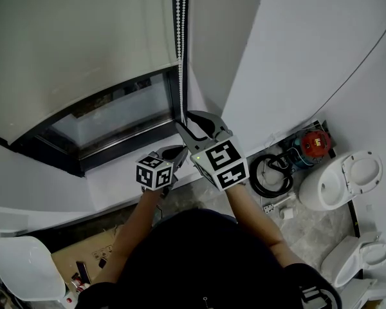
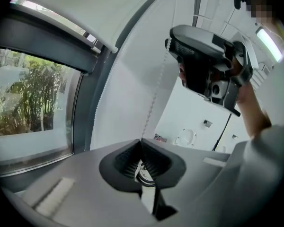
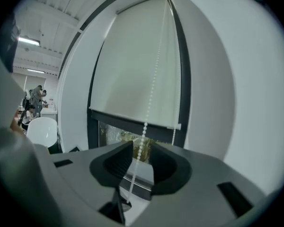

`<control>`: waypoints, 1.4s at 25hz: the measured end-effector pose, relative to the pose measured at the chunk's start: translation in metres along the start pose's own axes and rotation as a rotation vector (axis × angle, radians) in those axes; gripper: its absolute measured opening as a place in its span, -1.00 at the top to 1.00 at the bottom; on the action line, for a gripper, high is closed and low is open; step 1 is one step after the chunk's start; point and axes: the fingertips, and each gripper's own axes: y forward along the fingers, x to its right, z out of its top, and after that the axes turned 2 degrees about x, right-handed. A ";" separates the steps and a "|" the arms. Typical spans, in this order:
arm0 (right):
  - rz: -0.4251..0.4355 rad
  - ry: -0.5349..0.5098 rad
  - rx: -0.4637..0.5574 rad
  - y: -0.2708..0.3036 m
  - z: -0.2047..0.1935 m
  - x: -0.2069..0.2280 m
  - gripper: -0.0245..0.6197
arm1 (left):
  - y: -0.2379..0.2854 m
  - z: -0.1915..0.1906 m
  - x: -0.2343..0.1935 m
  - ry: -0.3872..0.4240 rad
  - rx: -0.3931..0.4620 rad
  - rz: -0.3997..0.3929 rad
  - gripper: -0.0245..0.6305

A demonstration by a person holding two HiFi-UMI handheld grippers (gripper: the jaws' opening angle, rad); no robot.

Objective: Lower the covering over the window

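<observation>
One roller blind (image 3: 132,65) covers most of the window (image 1: 116,114). Its bead chain (image 1: 179,44) hangs vertically at the right edge. The right gripper (image 3: 141,148) is higher, jaws apart around the chain; the left gripper (image 2: 141,142), lower, is clamped on it.

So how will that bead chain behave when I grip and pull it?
Probably floppy: the bead chain hangs limp from above and runs loose between the right gripper's open jaws, so it may swing aside. Likely light: a thin strand. The round beads look slippery but should catch against shut pads, as in the left gripper, which is shut on it.
</observation>
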 end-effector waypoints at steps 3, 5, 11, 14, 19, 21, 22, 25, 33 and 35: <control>-0.020 -0.024 0.032 0.003 0.015 0.002 0.62 | 0.001 -0.001 0.004 0.002 0.000 -0.007 0.89; -0.031 -0.026 0.050 0.005 0.020 0.003 0.82 | 0.001 -0.001 0.007 0.007 -0.006 -0.013 0.89; -0.008 -0.014 -0.045 0.015 -0.018 -0.002 0.88 | 0.005 -0.039 0.006 0.009 -0.116 -0.004 0.89; -0.004 -0.016 -0.092 0.022 -0.038 -0.004 0.88 | 0.004 -0.058 0.005 -0.011 -0.168 -0.002 0.89; 0.011 -0.021 -0.180 0.034 -0.076 -0.014 0.88 | 0.001 -0.095 -0.002 -0.011 -0.275 0.006 0.89; 0.015 -0.016 -0.203 0.037 -0.087 -0.016 0.88 | -0.002 -0.104 -0.005 -0.023 -0.291 0.007 0.89; 0.016 -0.014 -0.212 0.038 -0.091 -0.016 0.88 | -0.003 -0.107 -0.005 -0.025 -0.297 0.009 0.89; 0.017 -0.007 -0.229 0.037 -0.100 -0.012 0.88 | -0.003 -0.113 -0.005 -0.029 -0.321 0.017 0.89; 0.024 -0.008 -0.233 0.047 -0.104 -0.011 0.88 | -0.003 -0.113 -0.006 -0.031 -0.319 0.009 0.89; 0.026 0.002 -0.231 0.047 -0.104 -0.011 0.88 | -0.002 -0.112 -0.006 -0.032 -0.317 0.009 0.89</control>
